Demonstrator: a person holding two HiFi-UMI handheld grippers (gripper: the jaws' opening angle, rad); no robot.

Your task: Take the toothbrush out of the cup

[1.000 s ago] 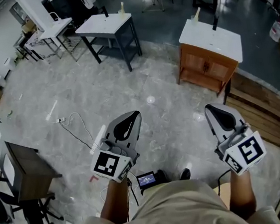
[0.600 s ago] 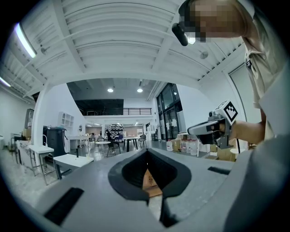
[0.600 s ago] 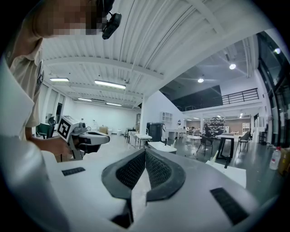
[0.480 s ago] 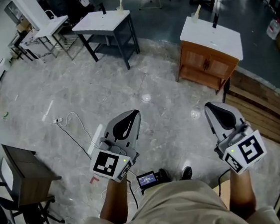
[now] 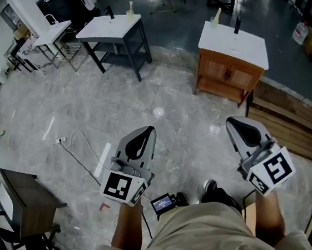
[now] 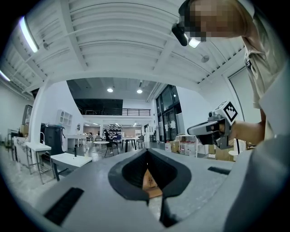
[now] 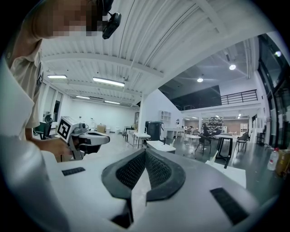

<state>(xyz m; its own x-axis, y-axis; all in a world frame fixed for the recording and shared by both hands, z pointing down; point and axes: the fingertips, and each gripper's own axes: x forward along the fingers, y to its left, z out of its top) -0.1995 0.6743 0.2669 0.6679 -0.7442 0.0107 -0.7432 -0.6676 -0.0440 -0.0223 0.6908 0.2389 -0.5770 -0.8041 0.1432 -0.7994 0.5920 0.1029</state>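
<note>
No cup or toothbrush can be made out for sure. A pale upright item (image 5: 216, 17) and a dark one (image 5: 237, 25) stand on the white-topped wooden cabinet (image 5: 232, 57), too small to identify. My left gripper (image 5: 145, 132) is shut with nothing in it and is held level above the floor; its jaws meet at the tips (image 6: 146, 152). My right gripper (image 5: 235, 121) is also shut and holds nothing, its ribbed pads (image 7: 156, 172) pressed together. Each gripper shows in the other's view: the right gripper (image 6: 213, 128) and the left gripper (image 7: 86, 137).
A white table on dark legs (image 5: 112, 27) with two small items stands far left of the cabinet. A white cable (image 5: 77, 142) trails over the marble floor. A dark chair and side table (image 5: 27, 195) sit at the left. Wooden planks (image 5: 296, 128) run along the right.
The floor and furniture have slid a little down and left in the head view as the person steps forward. Both grippers keep their places in that view and stay shut.
</note>
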